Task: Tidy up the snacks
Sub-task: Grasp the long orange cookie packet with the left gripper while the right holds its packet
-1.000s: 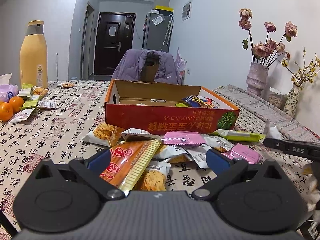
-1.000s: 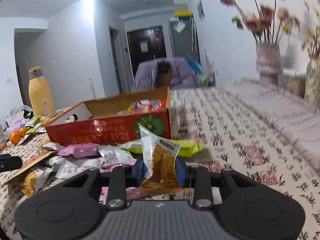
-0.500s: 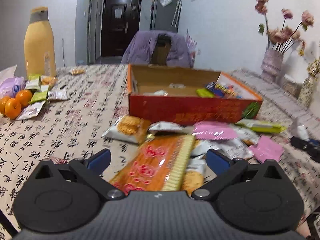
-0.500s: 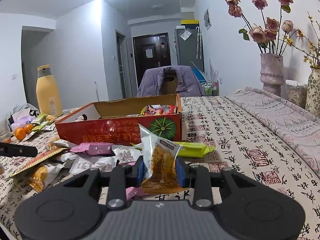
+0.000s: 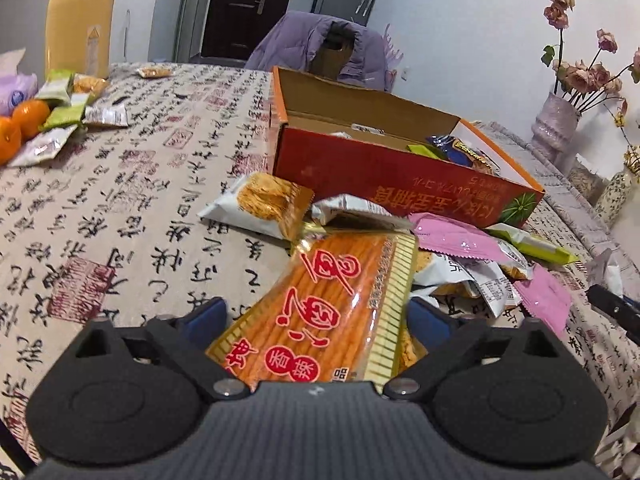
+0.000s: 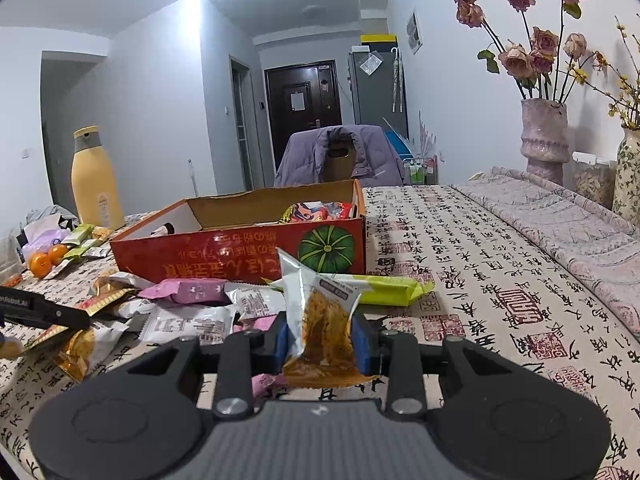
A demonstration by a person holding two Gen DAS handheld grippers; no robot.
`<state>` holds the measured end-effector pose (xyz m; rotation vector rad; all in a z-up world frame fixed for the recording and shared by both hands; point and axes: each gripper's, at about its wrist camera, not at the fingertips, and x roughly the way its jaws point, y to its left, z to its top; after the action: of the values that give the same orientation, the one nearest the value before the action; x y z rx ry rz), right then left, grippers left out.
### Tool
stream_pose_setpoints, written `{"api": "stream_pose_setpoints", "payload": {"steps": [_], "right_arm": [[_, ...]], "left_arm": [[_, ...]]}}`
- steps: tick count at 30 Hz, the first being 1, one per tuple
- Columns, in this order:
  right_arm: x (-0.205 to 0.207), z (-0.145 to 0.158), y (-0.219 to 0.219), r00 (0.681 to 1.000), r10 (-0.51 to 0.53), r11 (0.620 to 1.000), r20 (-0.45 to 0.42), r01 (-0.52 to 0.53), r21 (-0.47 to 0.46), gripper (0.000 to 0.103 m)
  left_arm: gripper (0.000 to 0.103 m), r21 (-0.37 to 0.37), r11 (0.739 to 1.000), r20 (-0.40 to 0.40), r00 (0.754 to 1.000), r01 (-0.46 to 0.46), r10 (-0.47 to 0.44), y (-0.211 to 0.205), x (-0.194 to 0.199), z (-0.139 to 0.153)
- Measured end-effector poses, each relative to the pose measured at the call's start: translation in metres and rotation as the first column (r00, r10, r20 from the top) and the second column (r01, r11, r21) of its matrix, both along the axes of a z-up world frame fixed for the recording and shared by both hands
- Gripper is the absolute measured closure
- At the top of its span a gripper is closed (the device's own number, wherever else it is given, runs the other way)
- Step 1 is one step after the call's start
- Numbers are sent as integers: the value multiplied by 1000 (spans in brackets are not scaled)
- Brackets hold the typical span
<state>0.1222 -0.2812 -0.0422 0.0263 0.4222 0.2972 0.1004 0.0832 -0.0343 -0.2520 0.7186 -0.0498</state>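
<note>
The orange biscuit packet [image 5: 320,308] lies on the snack heap in front of the red cardboard box [image 5: 392,176], its near end between the pads of the left tongs [image 5: 316,320]. The jaws are closing round it; the pads appear not yet to press on the film, though the packet's own width hides the contact lines. The packet is judged light and fairly stiff along its length from the stacked contents, with slippery glossy film and brittle filling. Hold is best taken across the short width near the middle, with modest squeeze, so that it neither pivots nor cracks.

The right tongs [image 6: 322,340] are clamped on a small clear sachet of shredded snack [image 6: 320,316], held upright above the desk. It is judged very light, soft and crushable; the crimped seams are the safe places to pinch.

The desk [image 5: 120,200] carries a cloth printed with calligraphy, flat but likely to ruck if packets are dragged. Loose wrappers, among them a pink packet [image 5: 456,240] and a lime-green packet [image 6: 384,286], overlap beside the box and may lift together. Some snacks already lie in the box. Tangerines [image 5: 24,124] and a yellow bottle [image 6: 96,180] stand well apart at the far side; vases of dried roses [image 6: 544,136] line the wall.
</note>
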Motion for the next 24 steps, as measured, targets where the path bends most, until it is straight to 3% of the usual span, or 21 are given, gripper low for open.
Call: {"api": "stream_pose_setpoints", "payload": {"steps": [9, 11, 17, 24], "right_arm": [[-1, 0, 3, 1000, 9, 1000, -3, -9, -1, 72], [-2, 0, 3, 1000, 12, 1000, -3, -12, -2, 72], [-8, 1, 5, 1000, 19, 1000, 2, -19, -3, 72], [-15, 2, 5, 1000, 24, 1000, 9, -24, 0, 72]], "left_arm": [[35, -56, 998, 23, 1000, 1, 1, 6, -8, 2], [45, -68, 998, 27, 1000, 3, -1, 7, -10, 3], [63, -53, 998, 63, 998, -22, 26, 3, -19, 4], [65, -3, 1000, 125, 992, -29, 30, -11, -37, 11]]}}
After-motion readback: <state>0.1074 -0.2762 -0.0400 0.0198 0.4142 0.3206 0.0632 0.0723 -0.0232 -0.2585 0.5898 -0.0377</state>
